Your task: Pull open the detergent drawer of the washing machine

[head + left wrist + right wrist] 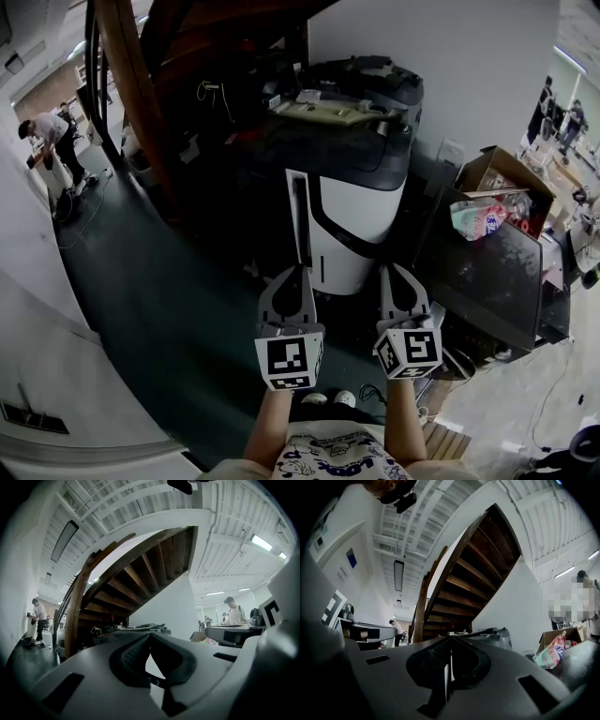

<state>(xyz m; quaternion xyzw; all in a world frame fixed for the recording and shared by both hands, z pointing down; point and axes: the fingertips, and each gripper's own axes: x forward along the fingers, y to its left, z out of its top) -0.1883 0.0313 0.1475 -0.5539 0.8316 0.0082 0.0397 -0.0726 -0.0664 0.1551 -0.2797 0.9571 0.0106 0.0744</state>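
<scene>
The white washing machine with a black curved front panel and a dark, cluttered top (361,234) stood on the dark floor (169,300), close to the white wall and beside the brown wooden staircase (141,94). It lay straight ahead of both tools, its front turned toward the person. The left hand-held gripper (298,274) pointed at the left part of the front, where a narrow white vertical strip (297,220) ran down the edge. The right hand-held gripper (392,272) pointed at the right part. Both tips were near the lower front, apart from it, and neither was clearly nearer.

The detergent drawer itself I could not make out from above, so whether it was in or pulled out stayed unclear.

The jaws of the right one were pressed together with only a thin slit between them. The jaws of the left one met at the tips. Neither held or touched anything.
</scene>
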